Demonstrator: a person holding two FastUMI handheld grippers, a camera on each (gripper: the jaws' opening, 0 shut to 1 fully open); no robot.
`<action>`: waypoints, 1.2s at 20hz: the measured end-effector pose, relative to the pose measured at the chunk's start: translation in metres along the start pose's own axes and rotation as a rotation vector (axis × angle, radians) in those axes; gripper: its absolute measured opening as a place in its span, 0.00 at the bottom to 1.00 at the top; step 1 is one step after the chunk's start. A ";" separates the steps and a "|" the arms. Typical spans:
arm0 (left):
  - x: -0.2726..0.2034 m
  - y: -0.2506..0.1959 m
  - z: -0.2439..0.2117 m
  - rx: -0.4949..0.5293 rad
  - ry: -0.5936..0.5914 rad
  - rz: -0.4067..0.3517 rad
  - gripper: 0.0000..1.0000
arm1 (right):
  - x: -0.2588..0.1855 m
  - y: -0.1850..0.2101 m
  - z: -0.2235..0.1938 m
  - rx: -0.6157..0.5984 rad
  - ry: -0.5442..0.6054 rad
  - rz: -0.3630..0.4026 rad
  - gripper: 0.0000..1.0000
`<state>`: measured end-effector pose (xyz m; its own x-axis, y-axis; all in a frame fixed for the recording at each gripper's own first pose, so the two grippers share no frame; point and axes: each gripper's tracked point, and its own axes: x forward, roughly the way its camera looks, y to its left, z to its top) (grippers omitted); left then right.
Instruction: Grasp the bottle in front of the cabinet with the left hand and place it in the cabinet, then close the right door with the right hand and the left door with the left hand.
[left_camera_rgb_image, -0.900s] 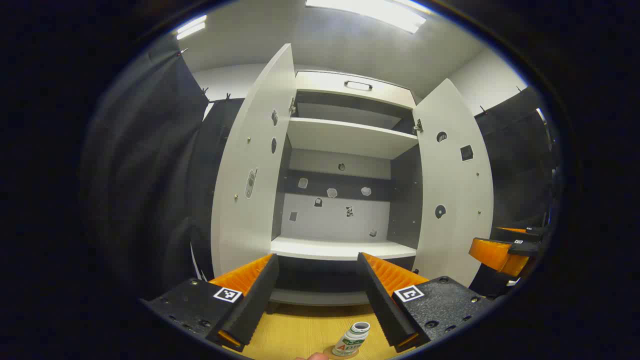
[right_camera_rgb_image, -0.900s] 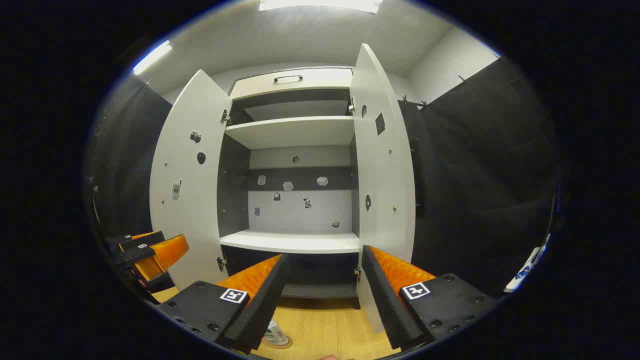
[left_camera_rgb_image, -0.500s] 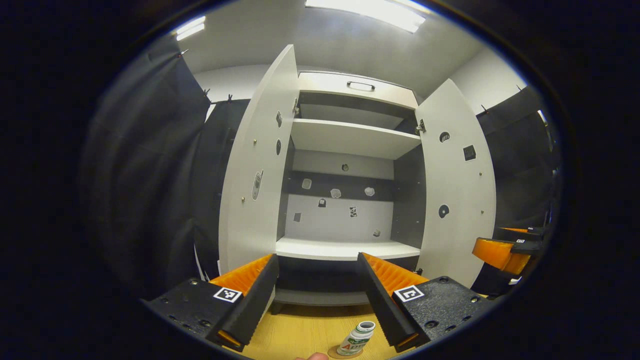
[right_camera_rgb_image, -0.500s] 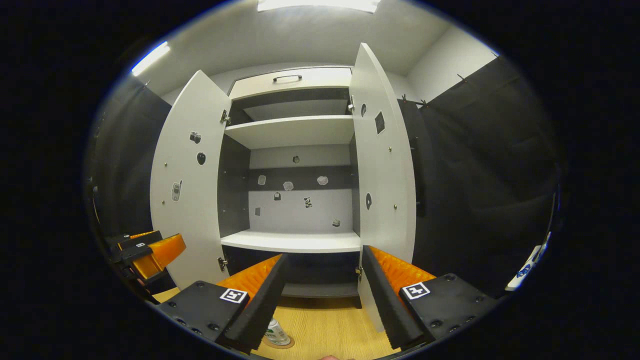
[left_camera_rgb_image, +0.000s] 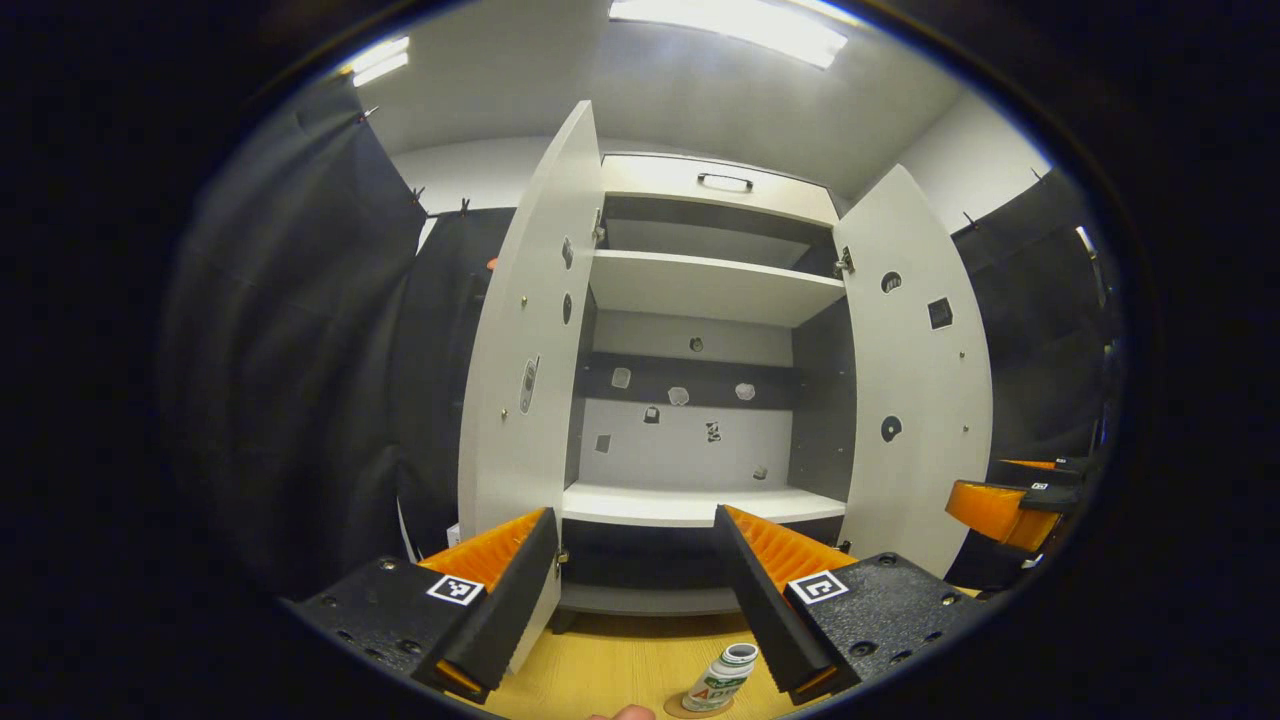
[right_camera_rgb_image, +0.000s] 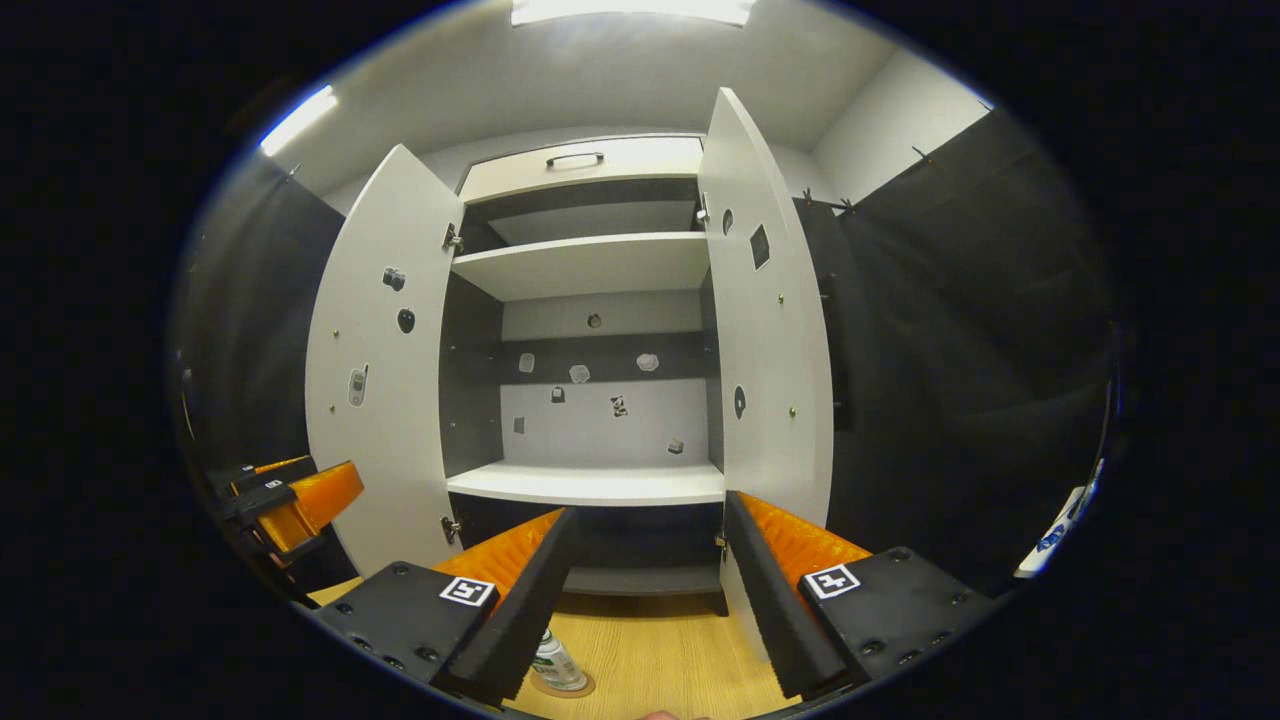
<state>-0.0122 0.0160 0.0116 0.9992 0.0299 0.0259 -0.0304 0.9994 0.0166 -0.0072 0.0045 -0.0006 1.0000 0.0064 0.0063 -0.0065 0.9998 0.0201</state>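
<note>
Your left gripper (left_camera_rgb_image: 634, 590) has its fingers spread wide with nothing between them. The bottle (left_camera_rgb_image: 722, 679) stands low in the left gripper view, just under and inside the tip of that gripper's right finger, on a small round coaster (left_camera_rgb_image: 690, 708) on the wooden floor (left_camera_rgb_image: 600, 670). It is upright, cap on, in front of the cabinet (left_camera_rgb_image: 700, 400) and not yet touched.

Your right gripper (right_camera_rgb_image: 645, 595) is likewise wide open and holds nothing. In the right gripper view the bottle (right_camera_rgb_image: 553, 664) peeks out beside the tip of its left finger, near the floor edge.

Beyond the fingers, both cabinet doors hang open: the left door (left_camera_rgb_image: 525, 340) and the right door (left_camera_rgb_image: 915, 370) swing outward, and the lower shelf (left_camera_rgb_image: 690, 503) lies bare between them, with an upper shelf (left_camera_rgb_image: 710, 285) above it. Small stickers dot the back panel.

I judge you are at the very first step, the approach to the bottle. Nothing of the task is done yet. The next move calls for you to drop the left gripper and shift it to its right, so the bottle sits squarely between the fingers rather than under one of them. Come in level with the bottle's body, below the cap, then close. Mind the tip of that right finger: from here it could knock the bottle over on the way down. Keep the right gripper back by the right door, clear of the left hand's path to the shelf.
</note>
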 end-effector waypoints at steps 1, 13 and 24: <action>-0.001 0.001 0.000 -0.002 0.001 0.003 0.95 | -0.001 0.000 0.000 0.002 -0.001 0.002 0.96; 0.013 -0.074 -0.091 -0.166 0.175 -0.208 0.96 | -0.015 -0.031 -0.006 -0.003 0.022 -0.033 0.89; -0.006 -0.104 -0.287 -0.019 0.347 -0.174 0.96 | -0.042 -0.066 -0.011 -0.058 0.090 -0.051 0.96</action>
<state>-0.0079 -0.0831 -0.2767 0.9388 -0.1393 -0.3150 0.1376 0.9901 -0.0279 -0.0488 -0.0617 -0.0131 0.9955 -0.0450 -0.0832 0.0419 0.9983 -0.0395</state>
